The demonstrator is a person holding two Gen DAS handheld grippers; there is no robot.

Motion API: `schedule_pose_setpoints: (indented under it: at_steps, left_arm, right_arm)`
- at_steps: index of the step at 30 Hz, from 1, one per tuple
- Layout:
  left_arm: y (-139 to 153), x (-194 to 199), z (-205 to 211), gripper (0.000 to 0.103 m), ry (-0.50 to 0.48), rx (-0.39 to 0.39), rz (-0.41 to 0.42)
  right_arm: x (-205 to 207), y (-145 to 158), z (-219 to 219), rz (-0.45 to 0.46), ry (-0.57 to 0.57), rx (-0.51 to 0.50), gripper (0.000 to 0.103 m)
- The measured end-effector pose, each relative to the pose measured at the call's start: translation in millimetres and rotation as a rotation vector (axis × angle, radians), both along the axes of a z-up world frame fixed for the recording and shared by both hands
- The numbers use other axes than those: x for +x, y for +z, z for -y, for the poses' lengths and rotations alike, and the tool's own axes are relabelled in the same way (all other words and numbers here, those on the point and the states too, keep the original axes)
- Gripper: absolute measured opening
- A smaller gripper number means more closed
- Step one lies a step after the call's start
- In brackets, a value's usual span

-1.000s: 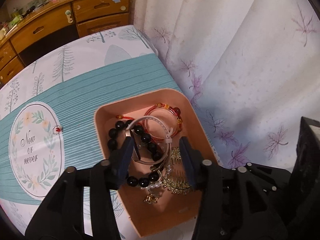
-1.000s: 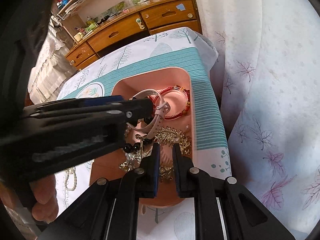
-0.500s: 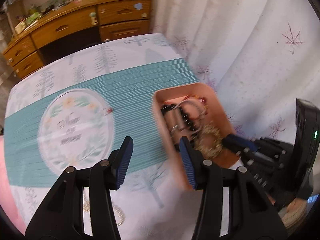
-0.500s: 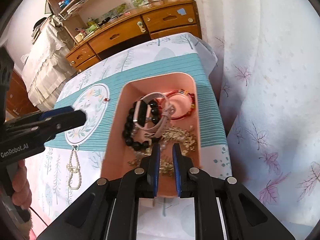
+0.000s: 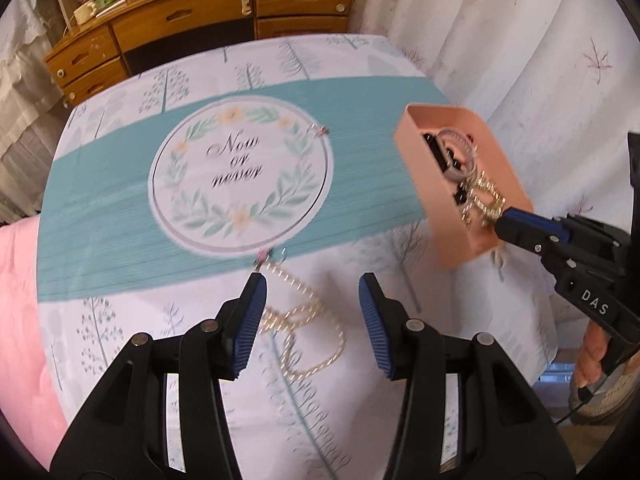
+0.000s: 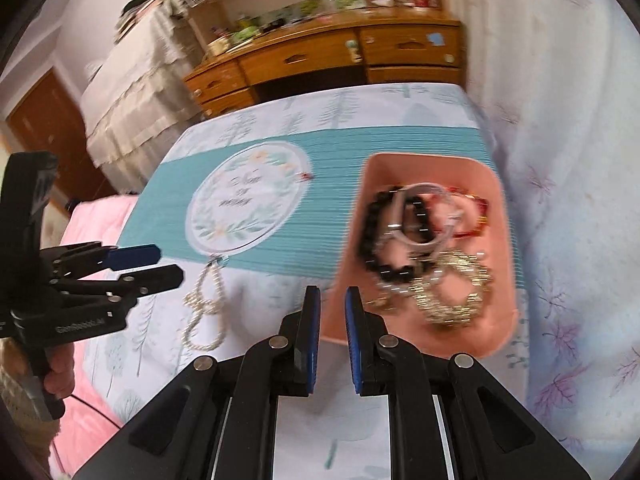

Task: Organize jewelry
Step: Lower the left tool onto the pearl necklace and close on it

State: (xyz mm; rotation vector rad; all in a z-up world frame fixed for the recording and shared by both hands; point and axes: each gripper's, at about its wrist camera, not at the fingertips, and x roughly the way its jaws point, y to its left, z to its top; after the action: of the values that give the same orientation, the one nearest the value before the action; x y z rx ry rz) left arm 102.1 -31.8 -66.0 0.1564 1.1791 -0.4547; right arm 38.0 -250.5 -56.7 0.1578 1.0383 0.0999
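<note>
A pink tray (image 6: 496,320) (image 5: 444,216) on the table's right side holds a black bead bracelet (image 6: 372,236), a watch with a pale strap (image 6: 420,216), a red bracelet (image 6: 476,212) and gold chains (image 6: 452,288). A pearl necklace (image 5: 304,328) (image 6: 204,300) lies on the tablecloth. My left gripper (image 5: 312,312) is open and empty just above the necklace. My right gripper (image 6: 332,312) is nearly shut and empty, at the tray's near left edge. A small red earring (image 5: 321,131) lies on the teal band.
The table (image 5: 120,208) has a tree-print cloth with a teal band and a round "Now or never" emblem (image 5: 240,176). A pink cloth (image 5: 16,320) lies at the left. A wooden dresser (image 5: 192,20) stands behind, a leaf-print curtain (image 5: 520,40) at the right.
My left gripper has left the tray, empty and open, and moved left over the pearl necklace. My right gripper has drawn back a little from the tray and opened slightly.
</note>
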Motion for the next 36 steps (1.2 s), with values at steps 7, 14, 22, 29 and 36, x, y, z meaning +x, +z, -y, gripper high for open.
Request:
schedule_pose_setpoints:
  at_steps: [7, 14, 22, 29, 36]
  left_arm:
    - [-22, -18, -6, 0.045, -0.124, 0.043, -0.016]
    - [-51, -30, -1, 0.045, -0.251, 0.085, -0.006]
    - [-66, -27, 3, 0.045, -0.335, 0.139, 0.035]
    - [-76, -11, 2, 0.045, -0.362, 0.159, 0.039]
    - [-79, 1, -4, 0.049, -0.406, 0.126, -0.008]
  right_arm:
    - [2, -9, -52, -0.039, 0.094, -0.024, 0.013]
    - [10, -37, -76, -0.094, 0.127, -0.031, 0.013]
    - [19, -64, -81, -0.145, 0.131, -0.022, 0.013]
    - [29, -76, -78, -0.167, 0.122, -0.006, 0.013]
    - [36, -86, -77, -0.185, 0.115, 0.0, 0.013]
